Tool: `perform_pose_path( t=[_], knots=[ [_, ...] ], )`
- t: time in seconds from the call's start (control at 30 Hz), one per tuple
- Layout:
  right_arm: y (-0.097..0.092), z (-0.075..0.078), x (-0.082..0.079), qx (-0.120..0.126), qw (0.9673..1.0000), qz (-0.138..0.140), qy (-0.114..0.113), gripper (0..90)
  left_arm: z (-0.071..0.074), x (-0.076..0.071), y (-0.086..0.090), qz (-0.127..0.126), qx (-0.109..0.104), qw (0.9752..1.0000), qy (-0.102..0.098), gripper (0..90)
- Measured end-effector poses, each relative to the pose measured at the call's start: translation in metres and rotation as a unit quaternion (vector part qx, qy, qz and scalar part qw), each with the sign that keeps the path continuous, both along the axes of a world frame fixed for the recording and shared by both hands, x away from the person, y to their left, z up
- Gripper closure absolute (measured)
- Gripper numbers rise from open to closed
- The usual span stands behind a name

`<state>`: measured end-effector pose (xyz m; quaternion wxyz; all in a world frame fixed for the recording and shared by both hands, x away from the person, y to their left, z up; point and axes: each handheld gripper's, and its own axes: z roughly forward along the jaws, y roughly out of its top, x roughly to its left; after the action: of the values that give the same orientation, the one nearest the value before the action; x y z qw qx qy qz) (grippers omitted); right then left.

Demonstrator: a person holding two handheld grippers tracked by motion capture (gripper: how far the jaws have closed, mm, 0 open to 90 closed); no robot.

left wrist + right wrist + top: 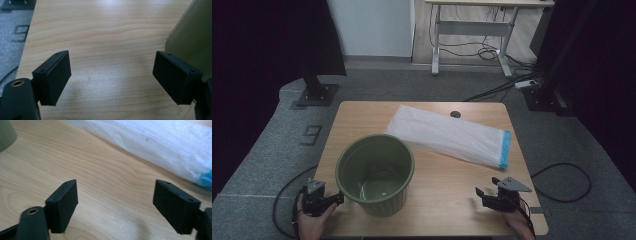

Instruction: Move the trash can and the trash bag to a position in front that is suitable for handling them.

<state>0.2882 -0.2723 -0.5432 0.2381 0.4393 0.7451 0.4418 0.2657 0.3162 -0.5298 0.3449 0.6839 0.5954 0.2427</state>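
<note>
Nothing started: bag [452,136] lies flat upper right of bench [442,185], bin [376,172] unlined; left claw [333,199] and right claw [482,194] spread apart, nothing held.

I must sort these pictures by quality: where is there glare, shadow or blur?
High view: sharp on the table, dark at both sides, soft shine inside the green bin. Left gripper view: glare on the wood at the top, bin wall blurred. Right gripper view: white bag soft and overexposed, faint shadow under the open jaws.
</note>
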Motion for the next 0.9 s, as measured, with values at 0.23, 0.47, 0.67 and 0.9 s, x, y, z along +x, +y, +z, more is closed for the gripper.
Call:
perform_pose_path(
  t=[0.23,0.47,0.67,0.9],
  knots=[
    [-0.004,0.000,-0.005,-0.004,0.9998,-0.020,-0.003,21.4,0.004,-0.003,0.004,-0.021,-0.023,0.9992,-0.023,16.2],
    [-0.010,0.003,-0.006,0.040,0.9988,-0.028,0.003,19.3,0.008,-0.011,0.001,-0.048,0.006,0.9985,-0.028,16.9],
    [-0.012,0.006,-0.002,0.045,0.9985,-0.032,0.004,14.3,0.009,-0.021,0.006,-0.067,-0.010,0.9972,-0.032,14.1],
    [-0.026,0.009,0.001,0.067,0.9962,-0.055,0.008,13.7,0.006,-0.039,0.009,-0.085,-0.019,0.9955,-0.036,12.6]
  ],
)
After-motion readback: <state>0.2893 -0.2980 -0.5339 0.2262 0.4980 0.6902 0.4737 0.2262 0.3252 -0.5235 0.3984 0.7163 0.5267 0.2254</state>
